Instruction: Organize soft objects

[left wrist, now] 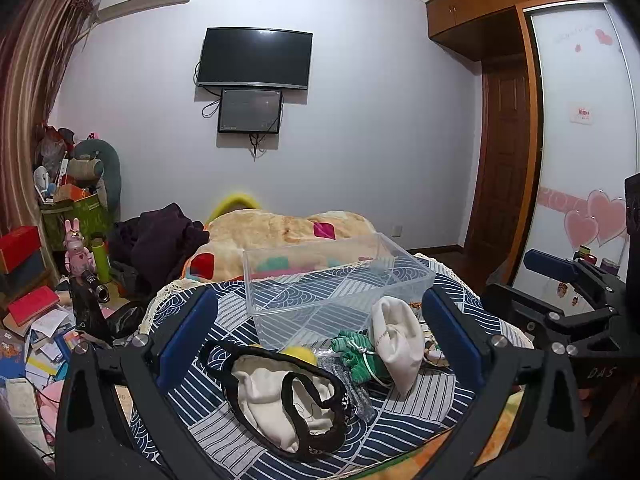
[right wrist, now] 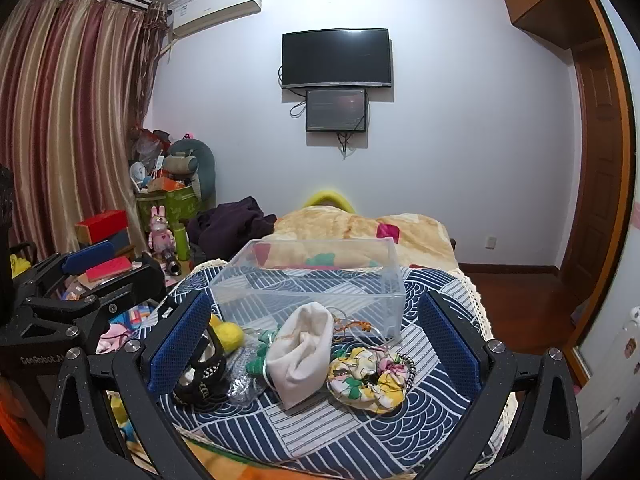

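A pile of soft things lies on a blue-and-white patterned cloth (left wrist: 408,412) in front of an empty clear plastic box (left wrist: 336,284), also in the right wrist view (right wrist: 308,280). The pile holds a white drawstring pouch (left wrist: 396,336) (right wrist: 304,352), a white cloth with black trim (left wrist: 280,392), a green piece (left wrist: 356,356), a yellow fuzzy ball (right wrist: 228,334) and a floral scrunchie (right wrist: 368,376). My left gripper (left wrist: 320,340) is open above the pile, empty. My right gripper (right wrist: 316,344) is open around the pouch and scrunchie, touching nothing.
A beige blanket (left wrist: 288,228) lies behind the box. A dark garment (left wrist: 160,236) sits at the left. Books, papers and boxes (left wrist: 36,320) clutter the floor on the left. A wardrobe (left wrist: 580,140) stands at the right.
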Tool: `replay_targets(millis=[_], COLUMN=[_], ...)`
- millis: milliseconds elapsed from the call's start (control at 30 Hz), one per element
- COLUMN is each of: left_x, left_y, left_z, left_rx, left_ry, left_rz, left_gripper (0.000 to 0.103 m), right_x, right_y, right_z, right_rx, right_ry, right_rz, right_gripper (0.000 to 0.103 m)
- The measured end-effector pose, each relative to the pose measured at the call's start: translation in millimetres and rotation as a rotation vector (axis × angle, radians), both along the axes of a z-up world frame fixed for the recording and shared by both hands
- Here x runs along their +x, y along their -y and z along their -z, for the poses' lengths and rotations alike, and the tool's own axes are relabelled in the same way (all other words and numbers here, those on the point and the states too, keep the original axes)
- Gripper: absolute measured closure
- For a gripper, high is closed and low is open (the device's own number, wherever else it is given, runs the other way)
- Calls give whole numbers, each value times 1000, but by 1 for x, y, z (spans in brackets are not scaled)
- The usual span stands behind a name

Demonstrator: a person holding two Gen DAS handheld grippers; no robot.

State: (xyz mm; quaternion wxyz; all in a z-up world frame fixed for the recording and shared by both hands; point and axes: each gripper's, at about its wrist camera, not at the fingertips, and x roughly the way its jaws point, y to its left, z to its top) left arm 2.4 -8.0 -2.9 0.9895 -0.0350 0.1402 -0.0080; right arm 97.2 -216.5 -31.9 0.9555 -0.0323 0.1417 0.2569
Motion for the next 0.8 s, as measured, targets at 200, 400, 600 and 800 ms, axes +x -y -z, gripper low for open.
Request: replay_targets(millis=[200,400,600,800], left_x=[7,23,39,58], left_y=[-10,-40,-62,-71], left_z=[12,41,72,95], left_rx=[-15,-85,-130,-157], left_ry=[-37,-152,-246,-332], left_rz=[-11,-27,-79,-60], left_gripper=[0,0,10,30], right_x=[9,29,42,58], right_y=[-1,-7,-14,-25], right_z=[10,36,56,64], right_rx=[-13,-47,-69,-79], right_ry=[-39,-143,-219,-252], right_rz=[-17,-33,-56,-77], right_gripper=[0,0,7,24])
